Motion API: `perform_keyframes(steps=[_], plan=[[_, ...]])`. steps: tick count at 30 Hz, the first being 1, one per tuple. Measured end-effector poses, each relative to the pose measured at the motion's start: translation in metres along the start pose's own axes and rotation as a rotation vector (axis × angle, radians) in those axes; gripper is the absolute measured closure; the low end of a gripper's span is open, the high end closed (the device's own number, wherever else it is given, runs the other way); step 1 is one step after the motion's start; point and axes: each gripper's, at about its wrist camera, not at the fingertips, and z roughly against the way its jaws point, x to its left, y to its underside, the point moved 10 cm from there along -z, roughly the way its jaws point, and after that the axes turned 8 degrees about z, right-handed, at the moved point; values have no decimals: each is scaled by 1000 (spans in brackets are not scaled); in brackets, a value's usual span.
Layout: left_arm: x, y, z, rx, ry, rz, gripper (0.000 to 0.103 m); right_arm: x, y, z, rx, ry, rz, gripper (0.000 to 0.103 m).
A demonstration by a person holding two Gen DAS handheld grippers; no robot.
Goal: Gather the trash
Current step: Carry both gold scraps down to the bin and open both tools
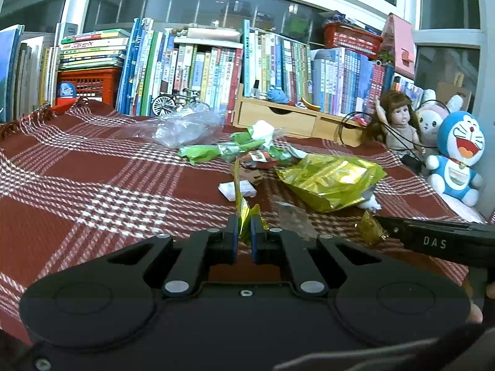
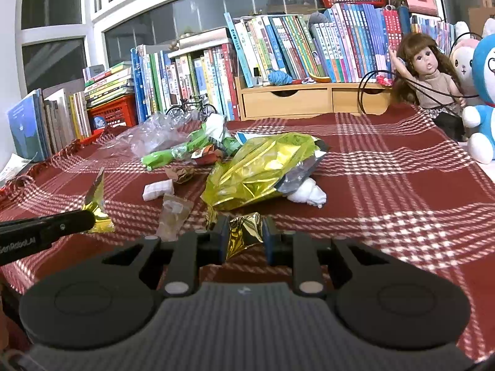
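My left gripper (image 1: 244, 232) is shut on a thin gold foil wrapper strip (image 1: 239, 198) that stands up from its pads over the red plaid cloth (image 1: 92, 185). The right gripper (image 2: 244, 238) is shut on a crumpled gold foil scrap (image 2: 244, 235); from the left wrist view it enters at the right (image 1: 383, 224) with the scrap (image 1: 371, 227) at its tip. Beyond both lie a large yellow-gold bag (image 2: 260, 167), a white paper piece (image 2: 157, 190), a small clear packet (image 2: 173, 216), a white tissue (image 2: 309, 196), green wrappers (image 1: 216, 151) and a clear plastic bag (image 1: 185, 126).
Rows of books (image 1: 201, 71) and a wooden drawer unit (image 1: 278, 114) line the back edge. A red crate (image 1: 89, 86) stands back left. A doll (image 2: 430, 71) and a blue plush toy (image 1: 458, 157) sit at the right. A toy bicycle (image 2: 191, 109) stands by the books.
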Motion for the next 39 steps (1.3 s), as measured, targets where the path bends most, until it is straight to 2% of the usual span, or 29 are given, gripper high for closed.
perform_keyframes(steps=[13,16,20,22,26,31,39], plan=[[-14,18,31,32,47,-35,98,13,17,39,15,-51,33,76],[-13,33,49,72,63,-4,99,24,29,53,42,-88,37,77],[-14,61,75,127,72,-26,99,41,47,73,71,-146,68,77],[-13,78,84,175,72,-38,99,48,58,82,94,-171,64,77],[-7,122,86,324,59,-33,99,60,93,89,188,-223,72,76],[13,175,70,540,-18,20,99,62,144,77,320,-224,57,76],[34,236,43,696,-117,-18,99,62,226,36,556,-272,-4,76]])
